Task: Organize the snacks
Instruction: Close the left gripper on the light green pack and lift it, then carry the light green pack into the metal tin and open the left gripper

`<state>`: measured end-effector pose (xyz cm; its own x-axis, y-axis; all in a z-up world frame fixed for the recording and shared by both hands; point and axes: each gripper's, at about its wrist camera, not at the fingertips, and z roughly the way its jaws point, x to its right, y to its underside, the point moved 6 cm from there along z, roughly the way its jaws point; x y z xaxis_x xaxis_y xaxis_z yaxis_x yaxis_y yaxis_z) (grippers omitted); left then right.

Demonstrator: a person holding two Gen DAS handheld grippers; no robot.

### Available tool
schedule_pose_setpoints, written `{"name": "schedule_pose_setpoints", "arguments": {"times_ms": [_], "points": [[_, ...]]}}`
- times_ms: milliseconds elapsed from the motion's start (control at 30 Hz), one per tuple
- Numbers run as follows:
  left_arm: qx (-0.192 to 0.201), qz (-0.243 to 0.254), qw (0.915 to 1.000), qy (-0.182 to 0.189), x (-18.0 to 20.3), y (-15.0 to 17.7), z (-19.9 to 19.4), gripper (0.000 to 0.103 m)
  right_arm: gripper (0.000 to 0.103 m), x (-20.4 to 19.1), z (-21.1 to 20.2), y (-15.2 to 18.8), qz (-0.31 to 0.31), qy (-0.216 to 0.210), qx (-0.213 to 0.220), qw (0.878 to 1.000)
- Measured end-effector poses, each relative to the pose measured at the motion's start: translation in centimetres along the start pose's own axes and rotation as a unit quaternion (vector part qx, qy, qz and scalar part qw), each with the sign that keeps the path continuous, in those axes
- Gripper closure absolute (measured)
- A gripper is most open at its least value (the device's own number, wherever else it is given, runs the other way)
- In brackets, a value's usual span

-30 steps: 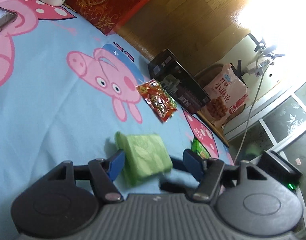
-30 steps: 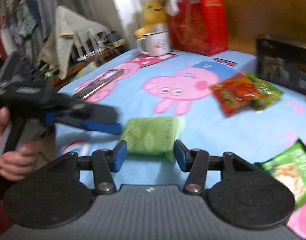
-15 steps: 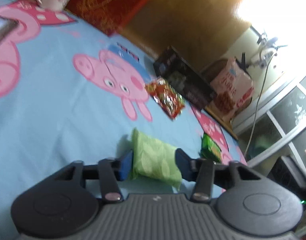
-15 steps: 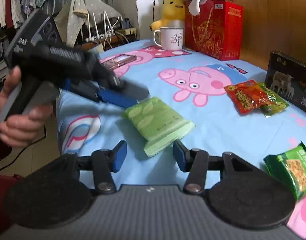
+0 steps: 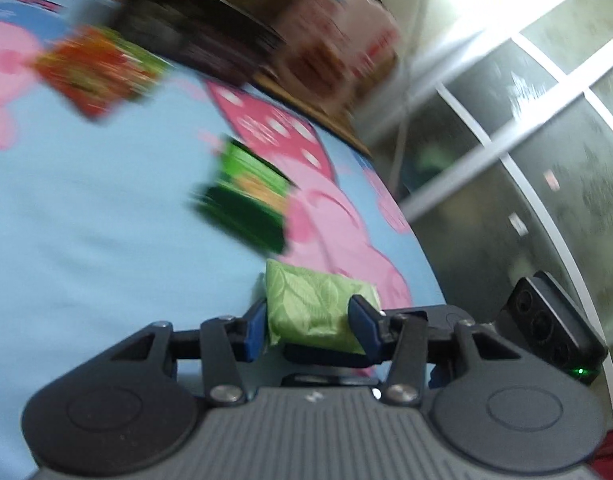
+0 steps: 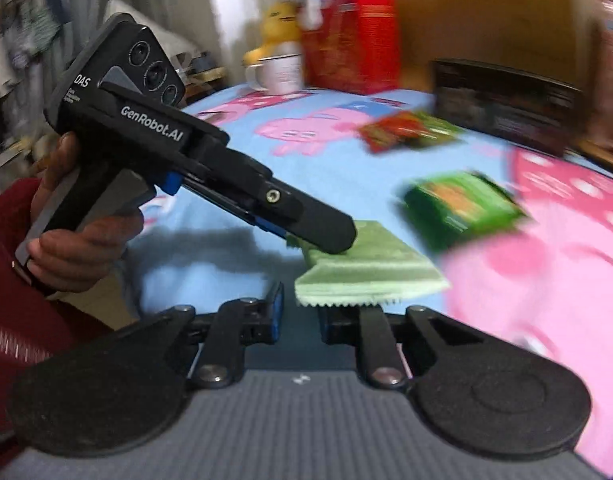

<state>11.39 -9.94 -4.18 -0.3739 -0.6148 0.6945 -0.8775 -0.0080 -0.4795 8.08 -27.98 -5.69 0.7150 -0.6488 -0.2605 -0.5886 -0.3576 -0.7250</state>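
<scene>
Since the earlier frame, the light green packet (image 5: 318, 308), now clamped in the left tool (image 5: 312, 326), has swung toward the dark green packet (image 5: 246, 196) for grouping, while the right tool (image 6: 300, 314) closes at its crimped edge without visibly gripping it.

In the right wrist view, the left gripper (image 6: 322, 236) with its hand (image 6: 72, 236) crossed the near left, clamped on the pale green packet (image 6: 370, 268), whose near end the right gripper (image 6: 300, 314) was closing on. A dark green packet (image 6: 462, 204) lay just right of it, a red packet (image 6: 398, 130) farther back. Bare blue sheet (image 6: 330, 172) lay open between them, while a mug (image 6: 280, 74), red box (image 6: 356, 44) and black box (image 6: 502, 100) walled the far edge.
</scene>
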Motion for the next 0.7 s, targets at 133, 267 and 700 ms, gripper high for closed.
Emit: {"name": "schedule_pose_setpoints", "arguments": {"times_ms": [133, 267, 700], "points": [[-0.035, 0.038, 0.9986, 0.008, 2.7, -1.0, 4.5, 0.060, 0.081, 3.2, -3.1, 1.5, 0.034, 0.087, 0.025, 0.995], [-0.037, 0.067, 0.9965, -0.032, 3.8, -2.6, 7.7, 0.061, 0.053, 6.5, -4.7, 2.1, 0.047, 0.203, 0.036, 0.977], [-0.060, 0.080, 0.9928, -0.065, 5.4, -3.7, 9.9, 0.046, 0.037, 9.8, -6.3, 2.7, 0.016, 0.207, 0.048, 0.977]]}}
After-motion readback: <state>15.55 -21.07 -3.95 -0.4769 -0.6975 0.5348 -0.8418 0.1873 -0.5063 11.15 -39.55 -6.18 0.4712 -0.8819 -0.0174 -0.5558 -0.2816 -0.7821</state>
